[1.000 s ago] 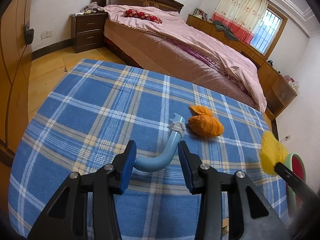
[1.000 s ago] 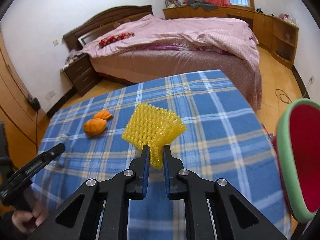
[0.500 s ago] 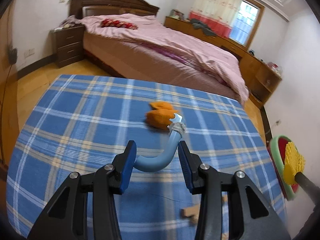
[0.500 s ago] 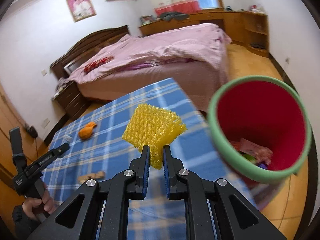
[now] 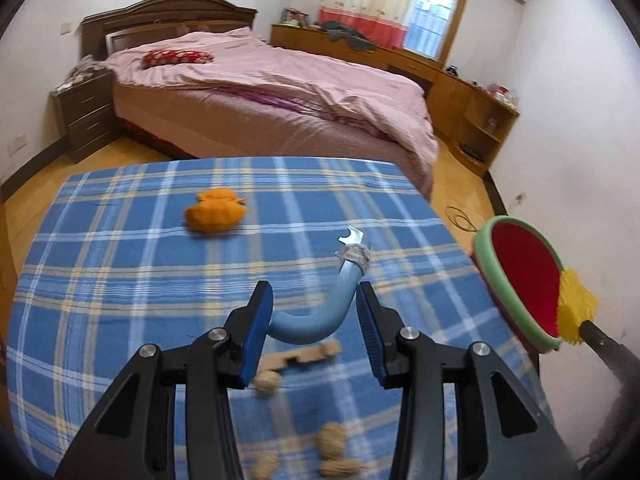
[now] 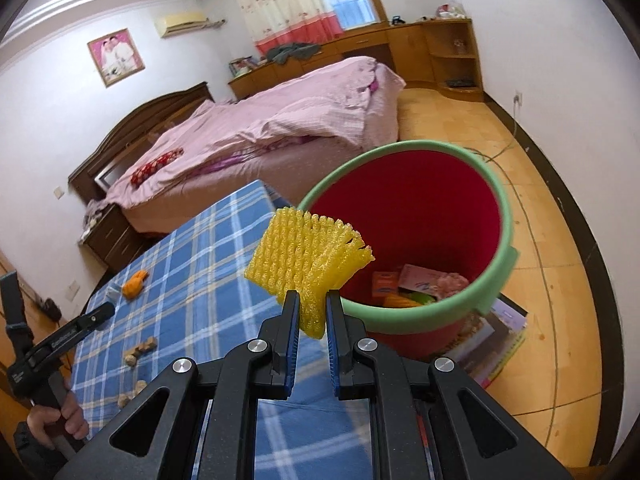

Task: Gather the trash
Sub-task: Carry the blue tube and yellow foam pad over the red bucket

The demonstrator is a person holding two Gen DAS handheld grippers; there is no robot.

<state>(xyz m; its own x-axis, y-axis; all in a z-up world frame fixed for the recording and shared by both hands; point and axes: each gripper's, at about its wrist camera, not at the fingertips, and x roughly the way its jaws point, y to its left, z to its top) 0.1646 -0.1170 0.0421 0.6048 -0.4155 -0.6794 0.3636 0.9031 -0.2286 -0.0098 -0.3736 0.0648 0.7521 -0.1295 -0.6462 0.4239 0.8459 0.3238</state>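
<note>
The blue plaid-clothed table (image 6: 192,280) lies at nine o'clock of the red plastic bin with green rim (image 6: 432,316). The right gripper (image 6: 313,312) pinches yellow foam fruit netting (image 6: 308,264) beside the near rim; released here, it may catch outside. The left gripper (image 5: 316,312) clamps a curved blue tube (image 5: 320,320).

Only one piece of lettering showed: a white word printed along the black arm of the left gripper (image 6: 94,316), seen from the right wrist camera, too small and blurred to read for certain. The packets in the bin (image 6: 500,216) and the books (image 6: 500,340) beside it carried print that could not be made out. Nothing else bore legible text.
</note>
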